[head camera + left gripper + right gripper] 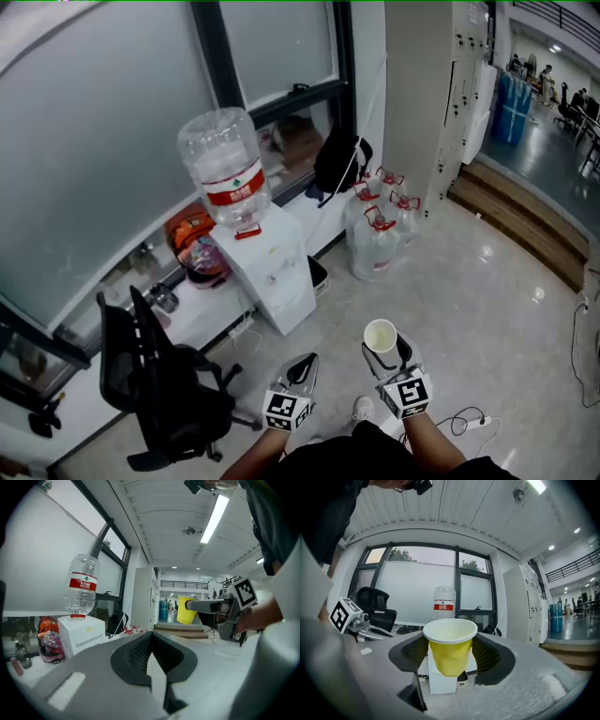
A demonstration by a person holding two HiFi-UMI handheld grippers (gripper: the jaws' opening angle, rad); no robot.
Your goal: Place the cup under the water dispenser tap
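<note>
The water dispenser (281,281), a white box with a clear bottle (225,164) upended on top, stood against the window wall. The cup (381,336) was well apart from it, out over the floor (487,309) on the dispenser's front side, not under its tap. The cup was yellow outside and white inside, upright, and it looked empty.

The right gripper (387,350) held the cup, with one jaw pressed to each side of its wall just below the rim. In the right gripper view the cup stood straight in line with the dispenser, covering part of its white front, while the bottle's red label showed above the rim.

The left gripper (302,368) was also well short of the dispenser, beside the right one on the side nearer the office chair (155,394). Its jaws were closed tip to tip with nothing between them. In its own view the dispenser lay off to the left, and the cup in the other tongs showed to the right.

Left of the dispenser and nearer the person than it stood the black office chair. On the dispenser's other side several empty water bottles (380,234) stood on the floor — a black bag (339,159) rested on the ledge behind them.
</note>
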